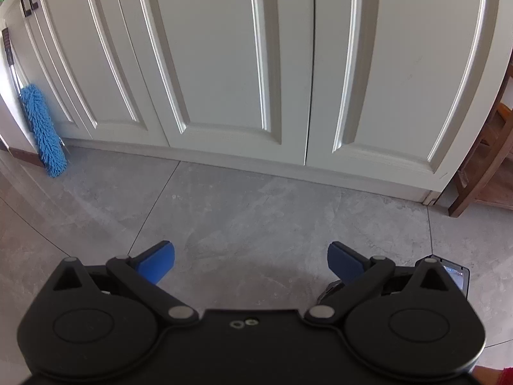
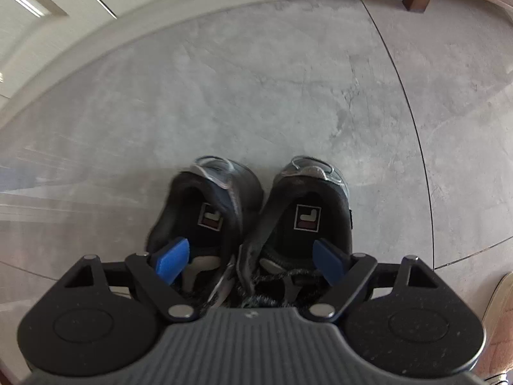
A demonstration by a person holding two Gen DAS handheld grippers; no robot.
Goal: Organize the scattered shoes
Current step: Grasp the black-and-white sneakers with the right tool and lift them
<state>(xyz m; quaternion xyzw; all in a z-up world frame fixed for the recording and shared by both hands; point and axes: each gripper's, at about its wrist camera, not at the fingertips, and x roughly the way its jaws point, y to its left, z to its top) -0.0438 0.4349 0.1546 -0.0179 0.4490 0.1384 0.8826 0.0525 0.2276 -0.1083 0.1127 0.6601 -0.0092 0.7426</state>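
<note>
Two black sneakers stand side by side on the grey tile floor in the right wrist view, heels away from me: the left sneaker [image 2: 208, 205] and the right sneaker [image 2: 311, 205]. My right gripper [image 2: 250, 258] points steeply down over them, open. One blue fingertip [image 2: 171, 258] sits in the left sneaker's opening, the other in the right one's. The shoes' touching inner walls lie between the pads, which stand apart from them. My left gripper [image 1: 251, 261] hangs open over bare floor with nothing between its fingers. A silvery bit [image 1: 330, 288] behind its right finger is too hidden to name.
White panelled cabinet doors [image 1: 243, 64] with a plinth run along the far side. A blue fluffy duster [image 1: 43, 128] leans at the left. Dark wooden furniture legs [image 1: 481, 166] stand at the right. A small lit screen [image 1: 457, 276] and a beige object [image 2: 501, 308] lie nearby.
</note>
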